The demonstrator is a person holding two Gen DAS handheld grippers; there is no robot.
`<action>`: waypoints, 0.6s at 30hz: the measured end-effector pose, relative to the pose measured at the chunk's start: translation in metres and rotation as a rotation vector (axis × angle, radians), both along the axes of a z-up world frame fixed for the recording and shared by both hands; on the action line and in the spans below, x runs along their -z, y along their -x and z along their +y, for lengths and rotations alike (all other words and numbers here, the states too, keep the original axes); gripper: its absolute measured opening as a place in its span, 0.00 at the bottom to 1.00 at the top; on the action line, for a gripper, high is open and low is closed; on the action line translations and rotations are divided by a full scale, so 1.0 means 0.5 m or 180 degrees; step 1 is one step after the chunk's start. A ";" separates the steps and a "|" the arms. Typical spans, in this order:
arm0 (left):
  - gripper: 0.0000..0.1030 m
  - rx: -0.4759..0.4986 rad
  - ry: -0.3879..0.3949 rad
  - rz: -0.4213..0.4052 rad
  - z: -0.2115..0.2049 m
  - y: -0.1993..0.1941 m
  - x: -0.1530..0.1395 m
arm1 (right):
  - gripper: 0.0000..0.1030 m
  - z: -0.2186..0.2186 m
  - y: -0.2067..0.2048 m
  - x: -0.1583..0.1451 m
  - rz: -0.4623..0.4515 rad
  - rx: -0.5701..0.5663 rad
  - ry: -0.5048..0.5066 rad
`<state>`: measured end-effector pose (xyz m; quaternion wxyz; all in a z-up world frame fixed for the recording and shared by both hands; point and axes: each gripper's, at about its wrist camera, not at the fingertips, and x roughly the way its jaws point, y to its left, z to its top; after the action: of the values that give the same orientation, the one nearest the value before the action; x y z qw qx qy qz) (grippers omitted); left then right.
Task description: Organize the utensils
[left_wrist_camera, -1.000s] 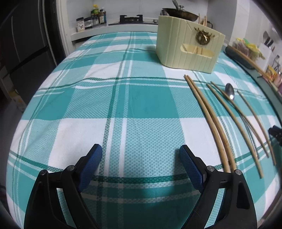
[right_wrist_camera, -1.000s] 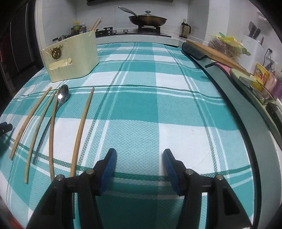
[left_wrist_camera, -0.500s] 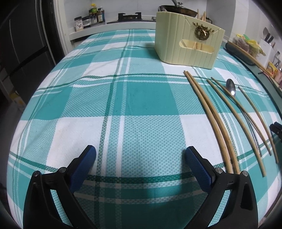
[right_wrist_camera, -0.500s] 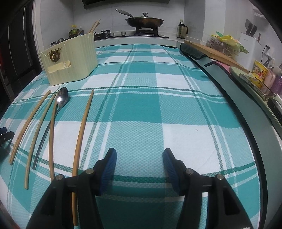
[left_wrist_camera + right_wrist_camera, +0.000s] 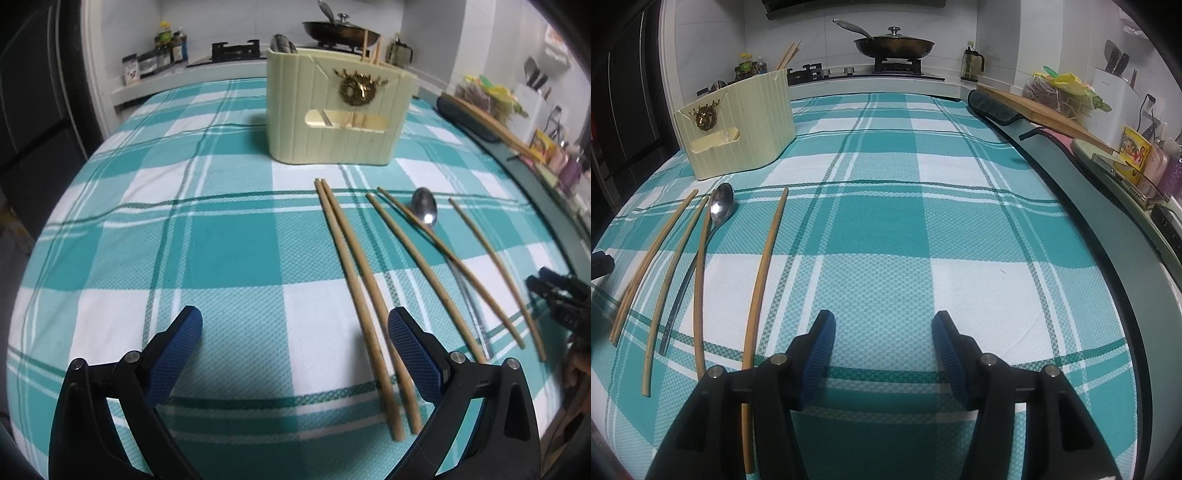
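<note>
Several bamboo chopsticks and a steel spoon [image 5: 424,210] lie side by side on the teal checked cloth, in front of a cream utensil holder [image 5: 332,118]. My left gripper [image 5: 293,325] stands wide open low over the cloth. The leftmost chopstick pair [image 5: 354,288] runs between its fingers, close to the right pad [image 5: 410,343] but apart from it. My right gripper [image 5: 884,332] hangs open over bare cloth with nothing between its fingers. One chopstick [image 5: 764,266] passes just left of it, and the spoon [image 5: 720,210] and holder [image 5: 738,129] lie farther left.
A stove with a lidded pan [image 5: 894,44] and bottles [image 5: 166,48] stands behind the table. A dark mat [image 5: 993,107], a wooden board [image 5: 1045,114] and boxes [image 5: 1137,155] line the right counter. The table edge [image 5: 1108,258] curves along the right.
The left gripper's jaws have spread wider and it has shifted right, so the chopstick pair now lies between its fingers. The right gripper has stayed put.
</note>
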<state>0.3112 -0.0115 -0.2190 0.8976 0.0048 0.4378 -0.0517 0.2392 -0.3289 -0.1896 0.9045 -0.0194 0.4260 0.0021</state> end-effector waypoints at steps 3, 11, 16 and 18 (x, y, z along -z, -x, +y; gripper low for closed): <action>0.97 -0.0028 -0.0133 0.0035 -0.013 -0.013 0.017 | 0.55 0.000 0.000 0.000 -0.0001 -0.0001 -0.0001; 0.94 -0.0026 -0.0335 0.0077 -0.026 -0.031 0.041 | 0.55 -0.001 0.001 0.000 -0.0001 -0.0002 -0.0001; 0.53 0.0078 -0.0206 0.0074 -0.031 -0.027 0.031 | 0.55 -0.006 0.001 -0.001 -0.0003 -0.0007 -0.0051; 0.22 0.0115 -0.0253 0.0052 -0.036 -0.021 0.028 | 0.55 -0.014 0.002 -0.006 -0.0008 -0.0013 -0.0150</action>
<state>0.3216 -0.0293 -0.2330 0.8920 0.0479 0.4467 -0.0505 0.2382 -0.3358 -0.1867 0.9052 0.0010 0.4247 0.0139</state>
